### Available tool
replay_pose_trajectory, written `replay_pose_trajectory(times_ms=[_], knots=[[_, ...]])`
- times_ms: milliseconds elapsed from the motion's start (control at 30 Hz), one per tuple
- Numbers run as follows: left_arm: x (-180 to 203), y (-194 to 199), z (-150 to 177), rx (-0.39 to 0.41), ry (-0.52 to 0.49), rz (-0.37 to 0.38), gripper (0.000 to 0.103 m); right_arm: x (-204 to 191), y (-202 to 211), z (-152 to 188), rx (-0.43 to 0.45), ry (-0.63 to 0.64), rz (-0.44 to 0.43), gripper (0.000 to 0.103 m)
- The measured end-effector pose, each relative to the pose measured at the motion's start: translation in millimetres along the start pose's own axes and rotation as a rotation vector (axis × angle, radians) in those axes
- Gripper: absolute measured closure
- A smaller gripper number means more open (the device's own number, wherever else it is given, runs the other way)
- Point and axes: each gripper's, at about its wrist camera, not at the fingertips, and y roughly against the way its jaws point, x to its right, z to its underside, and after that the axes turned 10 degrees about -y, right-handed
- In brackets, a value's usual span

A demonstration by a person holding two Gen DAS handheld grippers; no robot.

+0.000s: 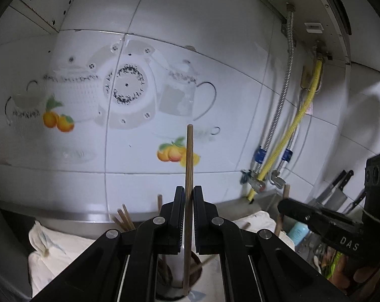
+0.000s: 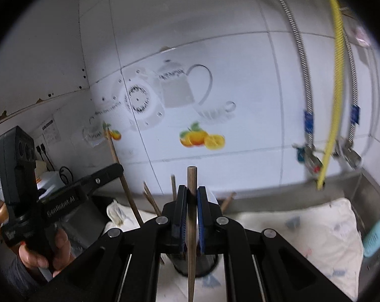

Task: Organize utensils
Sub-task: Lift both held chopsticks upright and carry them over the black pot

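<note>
Above the utensil holder (image 2: 195,261), left gripper (image 1: 189,216) and right gripper (image 2: 191,214) jaws each pinch one upright chopstick (image 1: 189,176); held off-centre, either could pivot and slip.

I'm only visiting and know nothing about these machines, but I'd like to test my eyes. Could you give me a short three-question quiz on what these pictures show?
1. True or false: the left claw is shut on a wooden chopstick.
2. What does the right claw hold? A) a knife B) a wooden chopstick C) a blue bottle
3. Fill in: more chopsticks stand in the round ____ below the claws.

Key
1. True; its chopstick stands nearly upright.
2. B; the wooden chopstick sits between the pads.
3. holder, dark and on white cloth.
</note>
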Motion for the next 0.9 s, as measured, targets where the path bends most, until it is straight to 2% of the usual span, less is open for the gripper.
replay_pose_trajectory(times_ms=[267,467,700,900], knots=[[-15.0,-28.7,14.5,-0.041,0.01,-0.01,0.097,-15.1,-27.4,-17.1,0.079,0.009,-0.017,0.093],[-21.8,-48.1,30.0,-0.105,-0.003,-0.034,0.097,-19.4,-43.5,-24.8,0.137,0.026,0.008,0.093],[-25.5,-59.5,43.9,-0.147,-0.002,-0.028,0.097,-18.6,-62.3,-14.3,0.136,0.052,0.029,0.093],[-25.1,-69.6,52.8,-0.187,0.003,-0.019,0.097,-12.0,-78.0,2.8,0.083,0.058,0.047,0.093]])
